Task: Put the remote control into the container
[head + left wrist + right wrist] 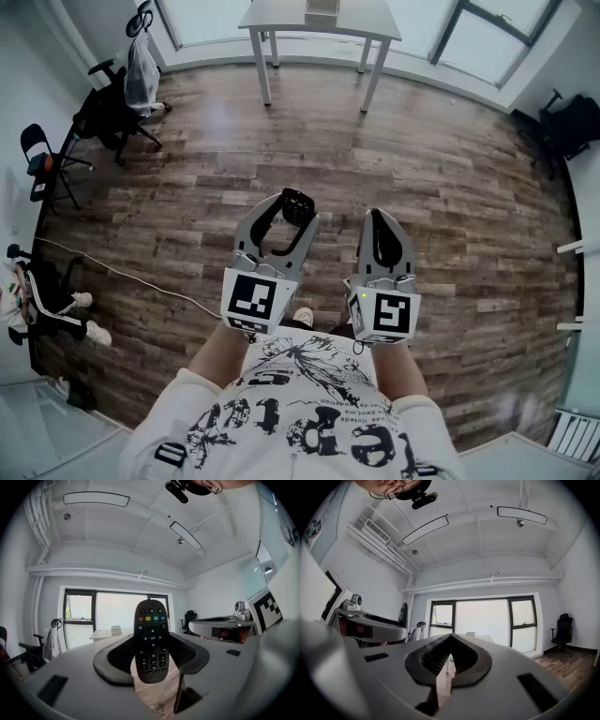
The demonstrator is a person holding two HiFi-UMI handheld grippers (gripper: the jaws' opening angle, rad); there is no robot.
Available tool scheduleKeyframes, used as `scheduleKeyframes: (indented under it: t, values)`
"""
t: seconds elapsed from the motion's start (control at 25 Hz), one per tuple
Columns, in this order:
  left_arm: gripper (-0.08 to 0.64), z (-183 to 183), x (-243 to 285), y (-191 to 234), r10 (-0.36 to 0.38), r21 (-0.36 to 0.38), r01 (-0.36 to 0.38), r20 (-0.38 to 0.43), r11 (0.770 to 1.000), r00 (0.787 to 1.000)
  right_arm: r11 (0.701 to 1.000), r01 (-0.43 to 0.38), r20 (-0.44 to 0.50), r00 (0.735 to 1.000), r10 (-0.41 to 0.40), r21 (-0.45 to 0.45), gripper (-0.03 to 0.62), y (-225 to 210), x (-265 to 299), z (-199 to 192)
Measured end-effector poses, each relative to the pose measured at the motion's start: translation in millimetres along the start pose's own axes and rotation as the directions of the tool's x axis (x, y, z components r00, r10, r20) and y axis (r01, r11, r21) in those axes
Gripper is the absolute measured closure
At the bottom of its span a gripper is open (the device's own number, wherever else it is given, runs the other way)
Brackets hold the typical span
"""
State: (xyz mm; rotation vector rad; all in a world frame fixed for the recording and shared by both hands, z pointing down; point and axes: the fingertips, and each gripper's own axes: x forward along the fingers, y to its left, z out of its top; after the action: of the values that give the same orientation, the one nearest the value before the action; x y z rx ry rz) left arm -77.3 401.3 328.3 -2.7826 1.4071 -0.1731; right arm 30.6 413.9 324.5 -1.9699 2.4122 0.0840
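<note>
Left gripper view: remote control [151,641] upright

Floor [441,187]: wood-look planks in mixed brown and grey, running wall to wall, surface dry and unbroken where visible. A white table [375,23] stands on four legs at the far side by the windows; one small pale box [322,9] sits on its top (contents cannot be told). At the left wall a black office chair [112,117] stands on the planks, with a folding chair [42,159] just beside it. A thin light cable [122,277] lies loose across the left part of the floor. Another black chair [572,127] stands at the far right.
</note>
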Motion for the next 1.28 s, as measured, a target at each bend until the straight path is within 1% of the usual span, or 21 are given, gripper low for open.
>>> scheduleKeyframes:
  t: [0.16,0.28,0.36,0.64,0.84,1.08,1.28]
  values:
    - [0.326,3.8,13.2,3.5,-0.014,-0.004,0.014,0.009,1.0,1.0,1.0,0.005,0.002,1.0,-0.005,0.012,0.591,-8.3,10.6,-1.0]
    - [0.325,7.0,14.3,1.6,-0.034,0.008,0.034,0.036,0.999,0.999,1.0,0.013,0.002,1.0,-0.013,0.014,0.591,-10.6,13.5,-1.8]
    - [0.326,6.4,14.7,2.3,-0.036,0.013,0.036,0.039,0.999,0.999,1.0,0.015,0.007,1.0,-0.015,0.011,0.591,-9.4,14.6,0.4]
    - [0.326,6.9,20.2,5.7,-0.042,-0.028,0.044,0.07,0.999,0.997,0.999,0.032,0.023,0.999,-0.031,-0.031,0.591,-11.4,15.1,6.3]
    - [0.325,1.6,22.2,26.8,-0.019,-0.084,0.025,0.068,0.996,0.997,0.999,0.0,-0.016,1.0,0.0,-0.051,0.591,-1.5,30.7,-0.5]
    - [0.325,-11.1,23.3,45.8,0.007,-0.121,-0.001,0.047,0.993,0.999,0.998,-0.026,-0.07,0.997,0.021,-0.059,0.591,8.0,43.9,-17.8]
    - [0.325,-27.7,47.2,52.8,-0.002,-0.158,0.004,0.012,0.987,1.0,0.998,-0.034,-0.14,0.99,0.027,-0.046,0.591,-5.0,64.4,-44.2]
